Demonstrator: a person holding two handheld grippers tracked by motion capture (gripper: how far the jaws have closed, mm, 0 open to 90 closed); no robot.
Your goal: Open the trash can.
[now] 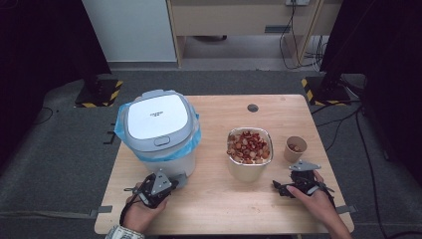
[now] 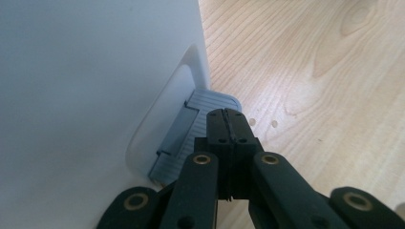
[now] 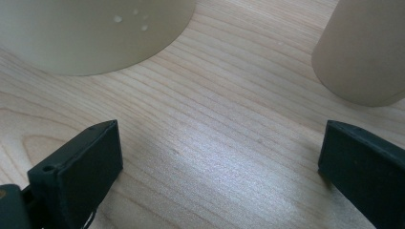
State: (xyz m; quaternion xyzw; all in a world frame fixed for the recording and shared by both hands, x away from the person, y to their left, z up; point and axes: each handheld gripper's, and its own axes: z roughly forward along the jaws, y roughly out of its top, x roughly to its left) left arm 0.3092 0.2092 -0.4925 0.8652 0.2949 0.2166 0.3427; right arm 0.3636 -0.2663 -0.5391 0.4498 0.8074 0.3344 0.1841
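Bin (image 1: 164, 149): smooth white plastic, semi-matt; pedal (image 2: 191, 129) grey ribbed plastic; liner (image 1: 124, 130) thin blue glossy film. Table (image 1: 219, 199): light wood, fine grain, satin sheen. Bowl (image 1: 249, 169) & cup (image 1: 294, 149): matt beige, paper-like. Left gripper (image 2: 228, 119) pads: matt black plastic.

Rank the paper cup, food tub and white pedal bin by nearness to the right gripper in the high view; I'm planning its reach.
From the right gripper:
1. Paper cup, just beyond it, near the table's right edge.
2. Food tub, beyond and to its left; close to the cup's distance.
3. White pedal bin, far left.
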